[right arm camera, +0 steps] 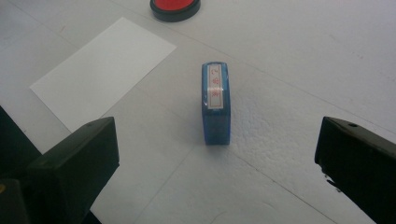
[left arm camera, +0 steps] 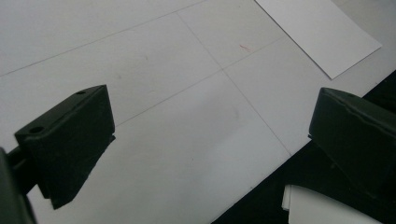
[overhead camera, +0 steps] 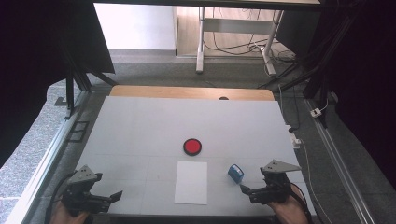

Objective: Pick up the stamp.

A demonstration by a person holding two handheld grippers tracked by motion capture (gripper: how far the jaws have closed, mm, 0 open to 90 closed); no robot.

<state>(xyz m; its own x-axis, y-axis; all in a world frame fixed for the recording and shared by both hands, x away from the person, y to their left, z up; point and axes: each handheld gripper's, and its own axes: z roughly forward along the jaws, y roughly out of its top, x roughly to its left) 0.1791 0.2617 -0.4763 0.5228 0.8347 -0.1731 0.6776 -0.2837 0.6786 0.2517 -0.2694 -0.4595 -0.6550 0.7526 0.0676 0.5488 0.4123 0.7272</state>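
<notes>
**Jaws wide, stamp ahead**

My jaws stand wide apart on both grippers, gripping nothing. My right gripper (overhead camera: 246, 189) hovers at the worktop's near right corner, aimed at the small blue rectangular plastic stamp (right arm camera: 215, 103) just beyond it. Beside lies a white paper sheet (overhead camera: 191, 182) by the near edge, a round red ink pad (overhead camera: 192, 146) behind. My left gripper (overhead camera: 114, 196) sits at the near left corner.

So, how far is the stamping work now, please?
Nothing looks done yet: the white paper shows no mark. In hand: the open right gripper faces the blue stamp without touching it; the left gripper waits open. Left, probably: grasping the stamp, inking at the red pad, pressing on paper.
</notes>
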